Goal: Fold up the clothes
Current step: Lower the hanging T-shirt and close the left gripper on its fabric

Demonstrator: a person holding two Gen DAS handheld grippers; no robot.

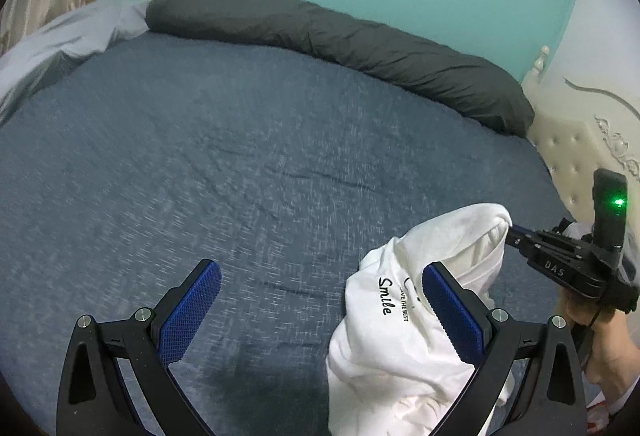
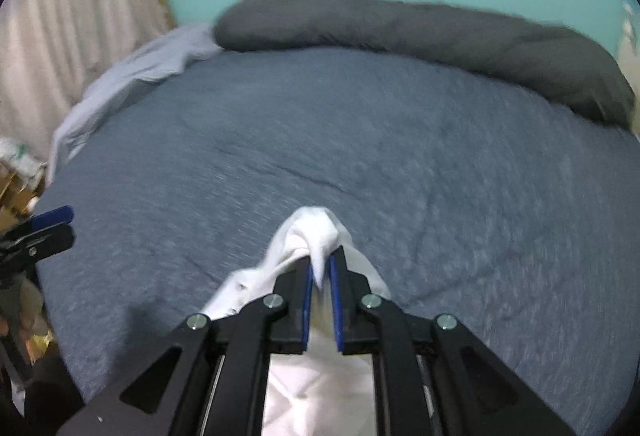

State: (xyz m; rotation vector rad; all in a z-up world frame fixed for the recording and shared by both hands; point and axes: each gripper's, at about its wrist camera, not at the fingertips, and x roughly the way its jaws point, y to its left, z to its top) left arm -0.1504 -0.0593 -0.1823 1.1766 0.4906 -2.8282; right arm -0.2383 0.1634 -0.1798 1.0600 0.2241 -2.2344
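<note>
A white T-shirt [image 1: 384,336] with black "Smile" print hangs bunched over the blue-grey bed [image 1: 240,163]. My right gripper [image 2: 320,276] is shut on a fold of the T-shirt [image 2: 320,236] and holds it up above the bed; it also shows in the left wrist view [image 1: 514,232] at the right. My left gripper [image 1: 320,300] is open and empty, its right finger [image 1: 452,312] in front of the hanging cloth. The left gripper also shows at the left edge of the right wrist view [image 2: 52,222].
A long dark grey pillow [image 1: 340,43] lies along the far side by the teal wall. A pale grey sheet [image 1: 60,47] is bunched at the far left. A cream tufted headboard [image 1: 572,139] stands at the right. Curtains [image 2: 72,35] hang at the left.
</note>
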